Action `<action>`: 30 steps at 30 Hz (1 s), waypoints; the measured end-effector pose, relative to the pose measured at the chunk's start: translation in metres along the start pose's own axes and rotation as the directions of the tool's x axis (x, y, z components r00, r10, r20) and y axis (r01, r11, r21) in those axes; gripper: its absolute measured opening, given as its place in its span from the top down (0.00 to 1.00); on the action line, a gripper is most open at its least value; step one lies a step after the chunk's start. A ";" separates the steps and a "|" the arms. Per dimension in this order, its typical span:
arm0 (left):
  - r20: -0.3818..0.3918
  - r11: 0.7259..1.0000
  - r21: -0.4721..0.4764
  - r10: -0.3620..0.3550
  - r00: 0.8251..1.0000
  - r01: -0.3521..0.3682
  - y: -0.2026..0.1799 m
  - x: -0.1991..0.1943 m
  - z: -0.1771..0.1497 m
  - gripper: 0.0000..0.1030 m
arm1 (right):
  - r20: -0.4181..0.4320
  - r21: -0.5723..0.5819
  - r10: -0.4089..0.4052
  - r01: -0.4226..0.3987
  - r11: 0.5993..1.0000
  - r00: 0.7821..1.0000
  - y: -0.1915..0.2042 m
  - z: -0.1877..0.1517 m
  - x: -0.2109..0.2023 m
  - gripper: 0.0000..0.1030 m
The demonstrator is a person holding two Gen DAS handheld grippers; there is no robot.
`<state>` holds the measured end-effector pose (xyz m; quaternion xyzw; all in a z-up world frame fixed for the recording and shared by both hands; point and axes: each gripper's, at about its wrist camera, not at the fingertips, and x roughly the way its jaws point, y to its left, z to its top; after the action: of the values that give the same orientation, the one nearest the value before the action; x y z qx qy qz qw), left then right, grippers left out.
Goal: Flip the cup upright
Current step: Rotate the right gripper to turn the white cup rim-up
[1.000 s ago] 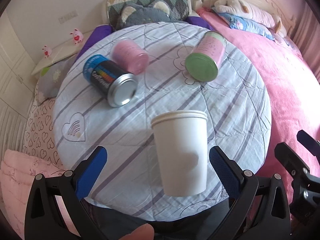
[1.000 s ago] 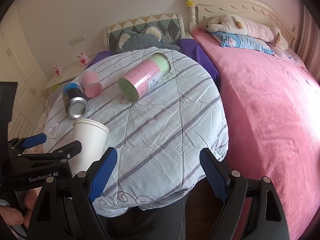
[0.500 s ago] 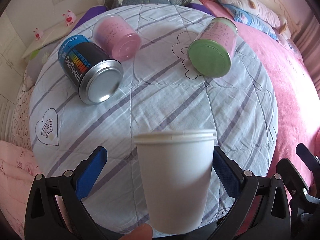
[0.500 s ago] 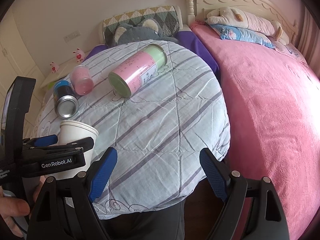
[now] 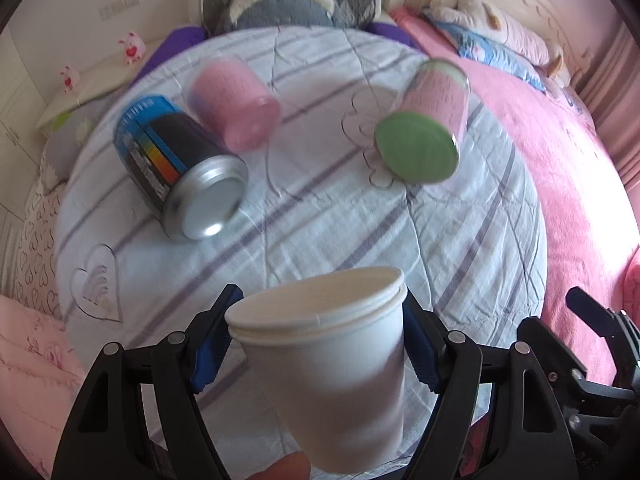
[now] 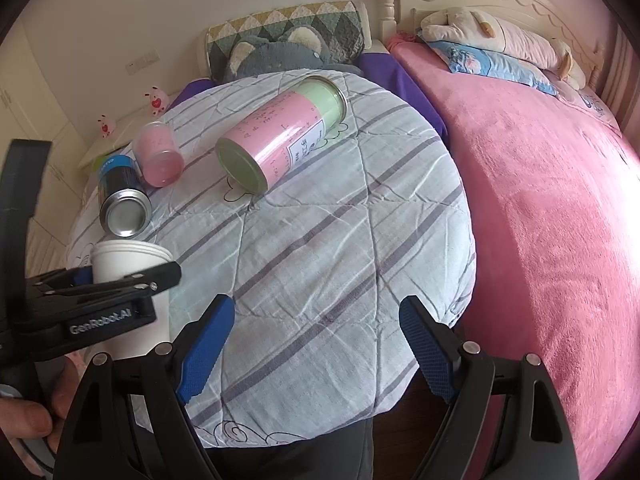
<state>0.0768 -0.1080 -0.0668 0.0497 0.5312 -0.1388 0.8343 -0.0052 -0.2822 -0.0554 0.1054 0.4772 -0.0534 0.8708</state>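
Note:
A white paper cup [image 5: 332,364] stands rim up between the blue pads of my left gripper [image 5: 320,344], which is shut on it above the near edge of the round table [image 5: 460,248]. The cup leans slightly. In the right wrist view the same cup [image 6: 128,264] shows at the far left, held by the left gripper [image 6: 100,300]. My right gripper [image 6: 316,352] is open and empty over the table's near edge, well right of the cup.
On the striped cloth lie a blue and black can [image 5: 180,172], a pink plastic cup [image 5: 236,108] and a tall pink and green canister [image 5: 428,132], all on their sides. A pink bed [image 6: 540,200] is at the right; cushions [image 6: 280,44] stand behind the table.
My left gripper has closed from wide open onto the white cup. The cup has tilted slightly. The right gripper has barely moved.

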 end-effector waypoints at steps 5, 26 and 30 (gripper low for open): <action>0.169 0.999 0.008 0.046 0.984 -0.048 0.009 -0.035 0.005 0.26 | 0.006 -0.014 0.005 -0.005 1.000 1.000 0.010 0.001 0.000 0.17; 0.226 0.992 0.047 0.100 0.969 -0.114 0.019 -0.030 -0.011 0.18 | 0.027 -0.055 0.021 -0.019 0.998 0.999 0.043 -0.004 -0.011 0.17; 0.230 0.993 0.051 0.095 0.969 -0.109 0.020 -0.033 -0.009 0.11 | 0.029 -0.057 0.019 -0.017 0.998 0.999 0.044 -0.005 -0.012 0.17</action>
<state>0.0610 -0.0812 -0.0426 0.0871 0.4246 -0.1172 0.8935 -0.0068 -0.2380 -0.0423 0.0843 0.4645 -0.0335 0.8809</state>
